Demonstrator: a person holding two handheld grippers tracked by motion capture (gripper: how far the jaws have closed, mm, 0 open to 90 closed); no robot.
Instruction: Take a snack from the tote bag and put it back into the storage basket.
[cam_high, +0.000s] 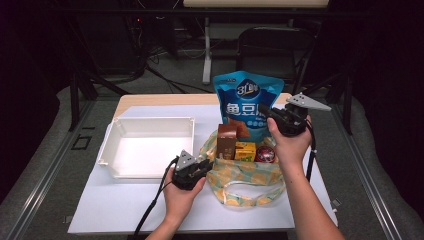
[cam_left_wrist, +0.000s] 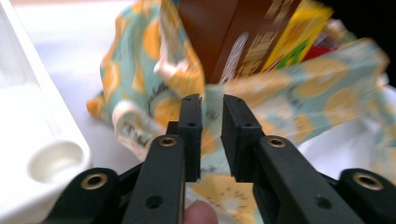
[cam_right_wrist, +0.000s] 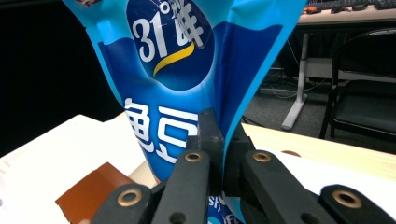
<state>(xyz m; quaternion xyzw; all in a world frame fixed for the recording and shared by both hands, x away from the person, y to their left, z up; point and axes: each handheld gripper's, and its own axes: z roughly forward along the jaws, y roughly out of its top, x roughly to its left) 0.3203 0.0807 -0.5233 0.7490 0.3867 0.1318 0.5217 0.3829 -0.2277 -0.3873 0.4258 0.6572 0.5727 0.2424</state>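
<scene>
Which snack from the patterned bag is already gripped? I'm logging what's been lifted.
The tall blue pouch: the right gripper clamps its edge, while the brown box, yellow box and red item sit ungripped.

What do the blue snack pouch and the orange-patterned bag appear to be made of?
Blue snack pouch: apparently glossy plastic film, showing sheen and sharp creases where the right gripper pinches it. Orange-patterned bag: seemingly soft woven cloth, matte, slumping in loose folds.

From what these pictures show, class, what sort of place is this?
Probably a lab or office workroom rigged for recording, not a home: a white board on a wooden table, a black chair by a desk leg, loose floor cables, and dark metal frame struts around the table.
</scene>
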